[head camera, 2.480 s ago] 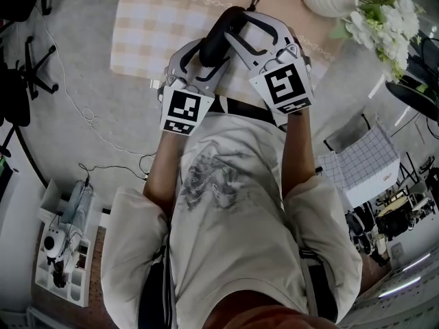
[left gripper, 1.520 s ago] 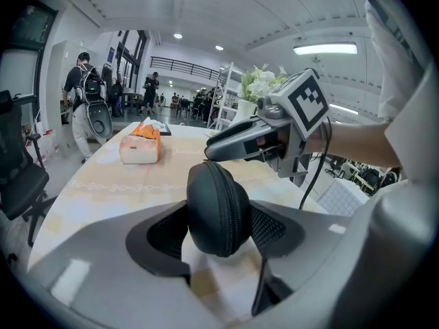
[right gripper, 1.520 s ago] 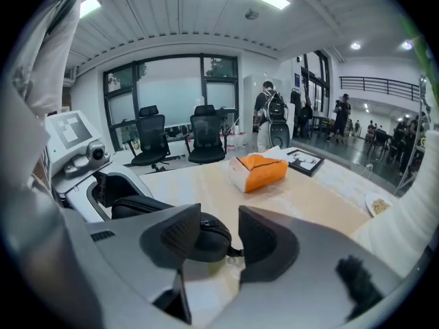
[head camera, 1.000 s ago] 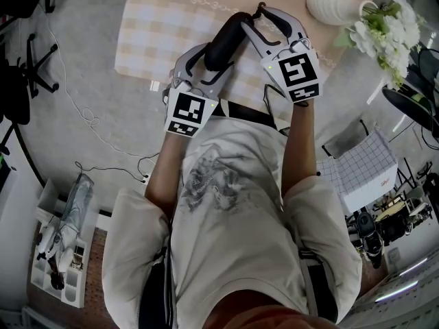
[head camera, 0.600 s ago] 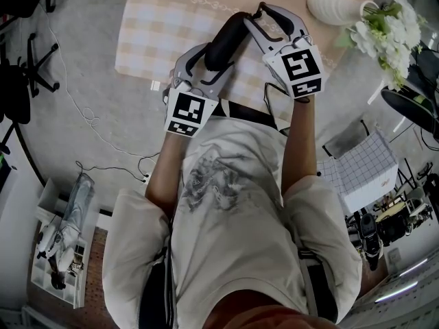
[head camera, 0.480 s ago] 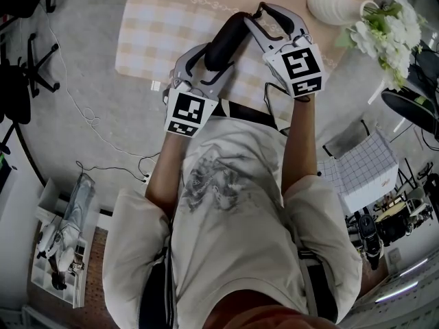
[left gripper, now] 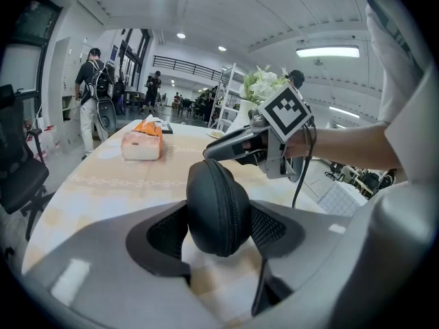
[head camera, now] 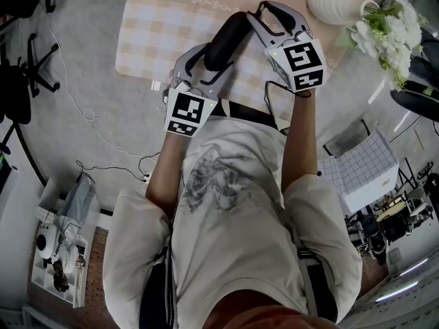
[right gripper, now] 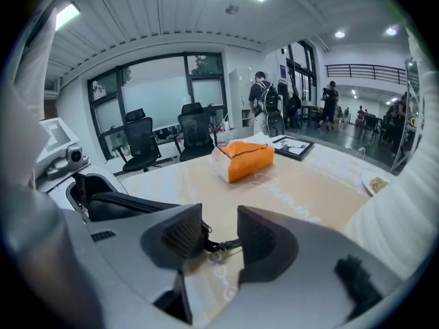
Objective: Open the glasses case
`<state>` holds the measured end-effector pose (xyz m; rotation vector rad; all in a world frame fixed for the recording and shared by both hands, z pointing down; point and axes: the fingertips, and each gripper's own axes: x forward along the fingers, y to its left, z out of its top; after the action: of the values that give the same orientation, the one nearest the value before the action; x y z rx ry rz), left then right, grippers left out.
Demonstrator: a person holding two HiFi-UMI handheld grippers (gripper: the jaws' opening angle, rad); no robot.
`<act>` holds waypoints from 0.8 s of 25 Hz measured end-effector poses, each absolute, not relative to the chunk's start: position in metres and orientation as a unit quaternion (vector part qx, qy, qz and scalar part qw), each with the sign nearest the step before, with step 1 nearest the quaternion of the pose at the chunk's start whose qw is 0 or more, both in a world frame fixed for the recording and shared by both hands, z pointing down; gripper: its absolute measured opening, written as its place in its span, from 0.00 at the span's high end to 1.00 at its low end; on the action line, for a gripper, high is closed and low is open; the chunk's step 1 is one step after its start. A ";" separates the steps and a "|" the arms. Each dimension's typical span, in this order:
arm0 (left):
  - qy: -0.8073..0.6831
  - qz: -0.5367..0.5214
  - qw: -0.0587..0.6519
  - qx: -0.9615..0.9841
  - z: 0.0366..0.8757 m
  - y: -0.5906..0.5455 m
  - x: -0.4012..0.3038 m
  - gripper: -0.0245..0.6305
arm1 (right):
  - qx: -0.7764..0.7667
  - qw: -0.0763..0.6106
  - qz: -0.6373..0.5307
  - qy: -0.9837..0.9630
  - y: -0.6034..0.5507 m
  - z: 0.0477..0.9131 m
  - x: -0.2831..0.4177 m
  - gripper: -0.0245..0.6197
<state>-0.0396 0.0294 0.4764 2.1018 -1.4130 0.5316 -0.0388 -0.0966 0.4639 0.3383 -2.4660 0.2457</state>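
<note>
Your left gripper (left gripper: 219, 226) is clamping the black glasses case (left gripper: 218, 201) by its rounded end, and both pads are pressing on its sides. In the head view, the case (head camera: 223, 41) is lying over the near part of the checked tablecloth (head camera: 154, 26) and its far end is pointing towards your right gripper (head camera: 258, 12). The zip seam is facing the left gripper view and it is running closed along the case. Your right gripper (right gripper: 218, 236) is standing at the far end with its jaws a little apart. The zipper pull (right gripper: 227, 243) is lying in the gap between them, not pinched. An orange tissue box (right gripper: 243, 160) is sitting further away on the table.
</note>
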 end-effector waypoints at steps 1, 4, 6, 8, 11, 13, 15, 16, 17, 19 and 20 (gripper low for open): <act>-0.525 0.197 0.274 0.781 0.477 0.029 -0.040 0.54 | 0.129 0.315 0.094 -0.935 -0.097 0.465 -0.039 0.69; -0.526 0.196 0.275 0.781 0.477 0.029 -0.040 0.54 | 0.132 0.319 0.101 -0.933 -0.098 0.468 -0.037 0.70; -0.526 0.195 0.275 0.781 0.477 0.029 -0.039 0.54 | 0.134 0.319 0.105 -0.932 -0.099 0.469 -0.036 0.70; -0.526 0.196 0.274 0.781 0.477 0.029 -0.040 0.54 | 0.135 0.317 0.108 -0.932 -0.100 0.470 -0.037 0.71; -0.526 0.196 0.274 0.781 0.477 0.030 -0.039 0.54 | 0.137 0.319 0.113 -0.931 -0.101 0.472 -0.036 0.71; -0.527 0.198 0.274 0.780 0.478 0.030 -0.039 0.54 | 0.141 0.329 0.108 -0.927 -0.102 0.476 -0.034 0.72; -0.528 0.200 0.275 0.778 0.480 0.031 -0.039 0.54 | 0.144 0.352 0.096 -0.920 -0.101 0.485 -0.031 0.77; -0.528 0.202 0.276 0.777 0.481 0.032 -0.038 0.54 | 0.146 0.358 0.093 -0.918 -0.100 0.489 -0.029 0.77; -0.529 0.202 0.277 0.776 0.482 0.033 -0.038 0.54 | 0.149 0.358 0.095 -0.917 -0.099 0.491 -0.027 0.77; -0.530 0.203 0.279 0.774 0.484 0.034 -0.039 0.54 | 0.159 0.348 0.101 -0.918 -0.098 0.490 -0.025 0.76; -0.532 0.202 0.280 0.773 0.485 0.034 -0.039 0.54 | 0.164 0.344 0.102 -0.919 -0.098 0.488 -0.023 0.74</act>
<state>-0.0392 0.0344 0.4847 2.0724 -1.4260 0.5418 -0.0235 -0.0980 0.4878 0.4252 -2.3871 0.2659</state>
